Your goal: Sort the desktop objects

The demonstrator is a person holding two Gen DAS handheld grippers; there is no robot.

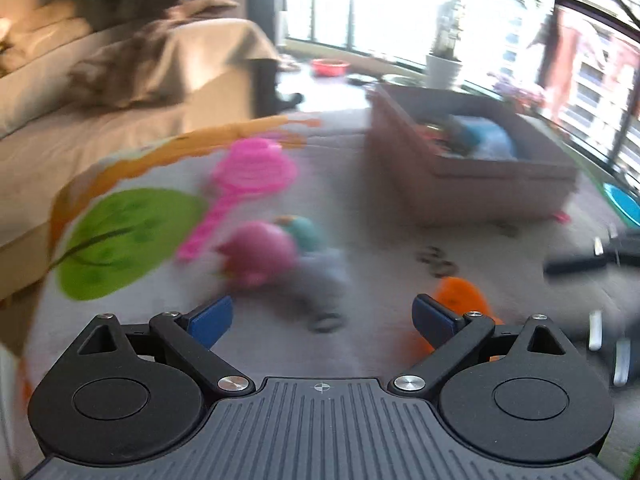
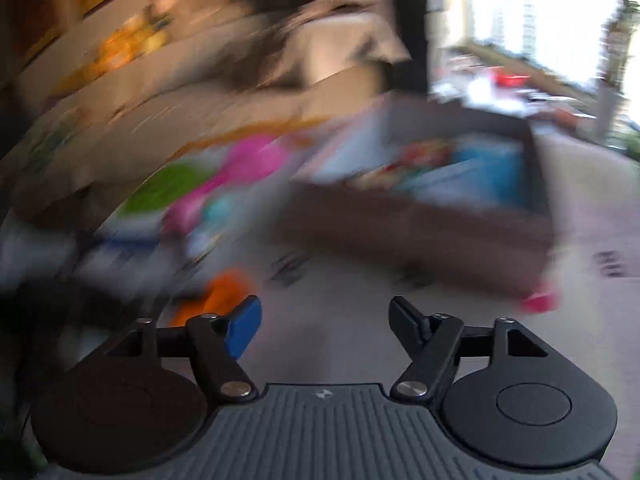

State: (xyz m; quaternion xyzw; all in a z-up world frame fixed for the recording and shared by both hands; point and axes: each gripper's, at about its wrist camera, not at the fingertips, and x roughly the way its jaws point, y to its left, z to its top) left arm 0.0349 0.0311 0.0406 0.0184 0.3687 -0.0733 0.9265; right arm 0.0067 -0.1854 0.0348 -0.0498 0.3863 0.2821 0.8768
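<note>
You were partway through the sort. The brown storage box point(image 1: 472, 168) already held a few things, a blue item and some colourful pieces, though blur hid what they were. Several toys still lay loose on the grey patterned mat point(image 1: 380, 280): a pink sieve-like toy point(image 1: 248, 184) with a long handle, a pink ball-like toy point(image 1: 260, 256) touching a teal one point(image 1: 306, 232) just behind it, and an orange toy point(image 1: 460, 300) beside the right finger of your left gripper point(image 1: 322, 316).

Your left gripper's jaws stood apart with nothing between them. Your right gripper point(image 2: 324, 322) was also empty, its jaws well apart, facing the mat in front of the box; the orange toy lay just to its left. The right view was heavily smeared.

By my reading, most of the loose toys remained to be boxed.
</note>
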